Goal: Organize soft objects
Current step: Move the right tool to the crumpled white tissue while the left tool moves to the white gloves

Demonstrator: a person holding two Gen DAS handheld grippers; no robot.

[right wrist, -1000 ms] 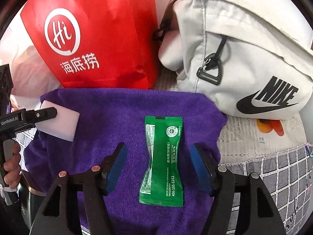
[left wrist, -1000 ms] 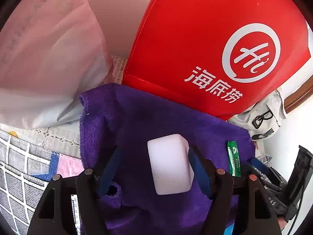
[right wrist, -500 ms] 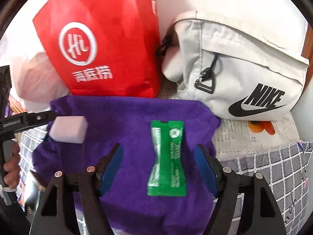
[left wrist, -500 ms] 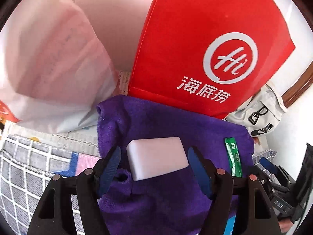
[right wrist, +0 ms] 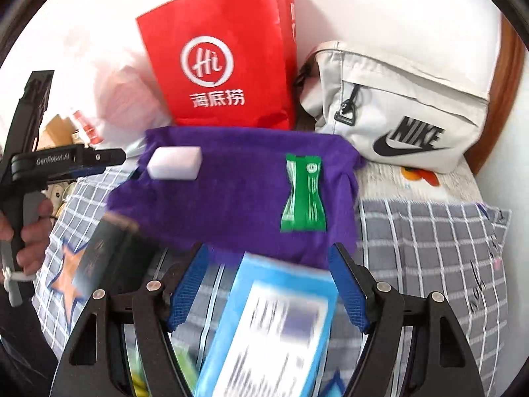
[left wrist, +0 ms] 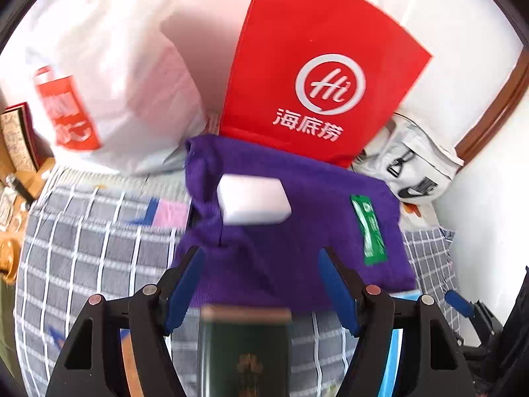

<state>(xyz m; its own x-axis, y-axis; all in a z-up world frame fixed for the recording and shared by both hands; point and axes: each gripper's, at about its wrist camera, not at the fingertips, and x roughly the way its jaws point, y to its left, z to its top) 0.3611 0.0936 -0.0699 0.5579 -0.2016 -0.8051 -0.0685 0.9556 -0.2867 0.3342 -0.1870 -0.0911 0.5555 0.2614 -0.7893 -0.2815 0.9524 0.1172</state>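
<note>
Through my left wrist camera, a white wall and a strip of brown wooden trim [left wrist: 489, 112] rise behind a bed covered in a grey checked sheet [left wrist: 82, 248]. A red paper bag [left wrist: 317, 76] with a white logo stands at the back, a white plastic bag [left wrist: 109, 86] to its left and a pale Nike bag [left wrist: 410, 165] to its right. A purple towel [left wrist: 281, 254] lies spread on the sheet in front of the red bag, bunched along its left edge. A white foam block [left wrist: 253, 201] rests on the towel's left part, and a green sachet [left wrist: 370, 228] lies flat near its right edge, well apart from the block. My left hand-held gripper [left wrist: 261, 284] stands wide apart and holds nothing; a blurred dark green box [left wrist: 244, 350] sits low between its arms.

Through my right wrist camera, the same sheet [right wrist: 429, 248] and wall show. The towel [right wrist: 231, 198] lies before the red bag [right wrist: 224, 56], with the Nike bag [right wrist: 403, 115] just beside its right corner. The block [right wrist: 175, 162] is at the towel's far left, the sachet [right wrist: 304, 192] toward the right. My right hand-held gripper [right wrist: 269, 284] is spread wide and empty above a blurred blue packet [right wrist: 274, 330]. My left hand [right wrist: 29, 231] is at the left edge.
</note>
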